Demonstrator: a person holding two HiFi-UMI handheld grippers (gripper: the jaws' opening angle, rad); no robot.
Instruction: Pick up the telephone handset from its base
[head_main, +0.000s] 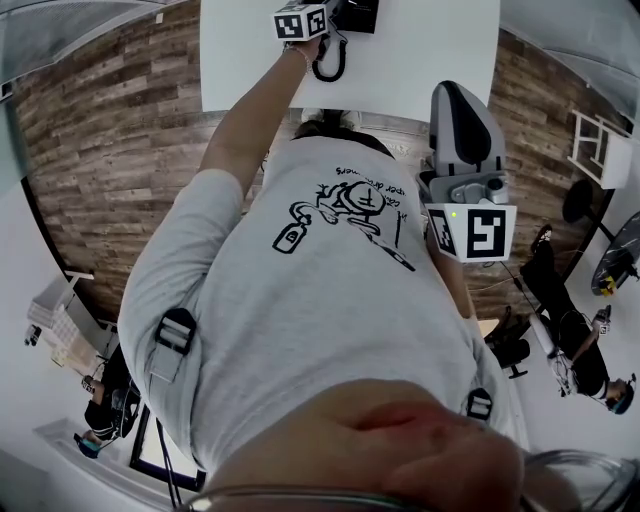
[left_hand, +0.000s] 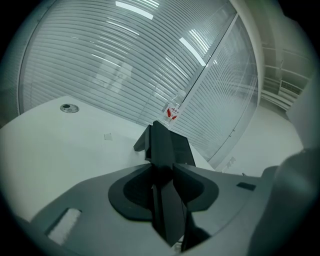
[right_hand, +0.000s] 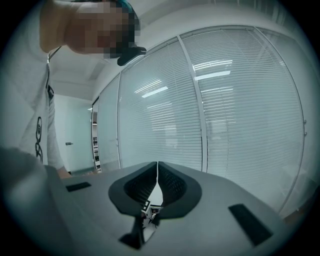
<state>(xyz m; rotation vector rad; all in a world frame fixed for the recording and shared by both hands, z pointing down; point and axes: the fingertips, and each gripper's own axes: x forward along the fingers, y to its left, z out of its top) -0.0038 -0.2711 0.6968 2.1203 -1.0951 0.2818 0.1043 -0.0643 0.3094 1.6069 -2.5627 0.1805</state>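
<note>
In the left gripper view a black telephone handset (left_hand: 165, 145) stands between the jaws of my left gripper (left_hand: 163, 175), which is shut on it, both pads against its sides. The head view shows that gripper's marker cube (head_main: 300, 20) at the top, over the white table (head_main: 420, 50), beside the black telephone base (head_main: 355, 12) and its coiled cord (head_main: 330, 62). Whether the handset touches the base is hidden. My right gripper (right_hand: 158, 167) is shut on nothing, its tips touching, held up next to the person's torso (head_main: 462, 120), away from the table.
Glass walls with white blinds (left_hand: 150, 60) rise behind the table, and a round grommet (left_hand: 69, 108) sits in the tabletop at the left. Wood flooring (head_main: 100, 150) surrounds the table. Chairs and equipment (head_main: 570, 330) stand at the right.
</note>
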